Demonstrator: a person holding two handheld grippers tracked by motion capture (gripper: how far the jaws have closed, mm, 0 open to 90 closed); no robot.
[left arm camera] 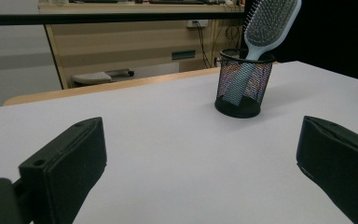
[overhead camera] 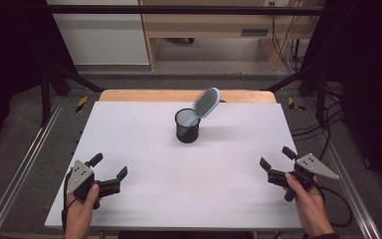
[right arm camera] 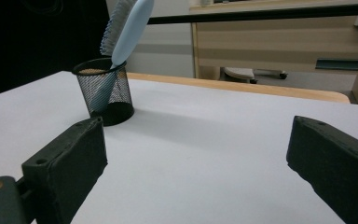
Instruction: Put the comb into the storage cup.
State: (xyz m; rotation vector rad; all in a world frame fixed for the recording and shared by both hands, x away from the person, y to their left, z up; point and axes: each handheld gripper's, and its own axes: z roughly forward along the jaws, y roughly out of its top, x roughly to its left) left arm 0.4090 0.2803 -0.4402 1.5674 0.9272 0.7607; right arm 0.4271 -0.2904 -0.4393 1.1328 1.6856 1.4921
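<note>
At the near edge of the white table (overhead camera: pixel 144 164) the person holds both tools at rest. The left gripper (overhead camera: pixel 110 172) sits at the near left corner, jaws spread wide, nothing between them. The right gripper (overhead camera: pixel 274 162) sits at the near right corner, jaws likewise spread and empty. Both are well apart from the work piece.

Farther back, at mid-table, stands a black mesh cup (overhead camera: pixel 187 127), upright. A light blue hairbrush (overhead camera: pixel 205 103) rests in it handle-down, the paddle head leaning out over the rim toward the far right. The left gripper view shows the bristle face (left arm camera: pixel 266 22); the right gripper view shows the smooth back (right arm camera: pixel 131 25).

Handling assessment: the brush appears to be rigid plastic, light, with a smooth and probably slippery back. The bristle side should yield slightly and offer more purchase. Recommended hold: across the neck or the lower head, just above the rim, jaws closing on back and bristle face. The cup looks light and may tip or lift with the brush if the handle drags on the mesh; steadying its wall with the other gripper is advisable.
</note>
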